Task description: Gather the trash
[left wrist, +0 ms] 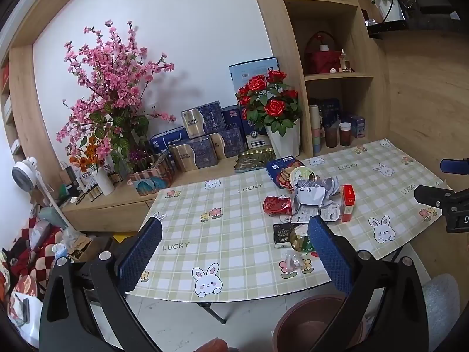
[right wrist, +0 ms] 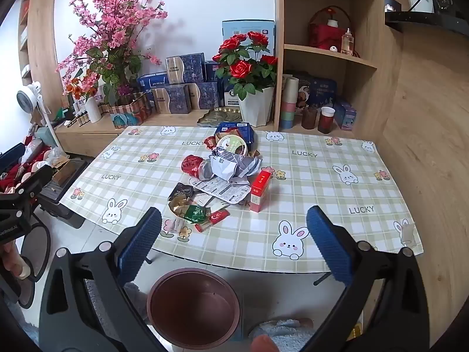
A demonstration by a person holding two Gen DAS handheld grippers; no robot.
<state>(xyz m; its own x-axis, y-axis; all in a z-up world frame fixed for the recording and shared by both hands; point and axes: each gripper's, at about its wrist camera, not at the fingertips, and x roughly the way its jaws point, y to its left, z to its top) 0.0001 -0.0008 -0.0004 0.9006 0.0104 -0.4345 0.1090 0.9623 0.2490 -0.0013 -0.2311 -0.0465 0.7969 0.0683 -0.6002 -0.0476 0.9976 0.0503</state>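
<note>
A surface (right wrist: 337, 176) under a green checked cloth with rabbits fills the middle of both views. Below its near edge a brown bin (right wrist: 193, 308) stands open on the floor. The trash pile (right wrist: 222, 176) lies at the surface's centre: a blue packet, a round lid, crumpled paper (right wrist: 231, 164), a red wrapper, an upright red box (right wrist: 259, 193) and small sweet wrappers (right wrist: 193, 212) nearest the edge. The left claw (left wrist: 234, 252) and right claw (right wrist: 234, 246) both hang spread wide, holding nothing, short of the pile. Probably best to begin with the near wrappers, pinching one piece at a time.
</note>
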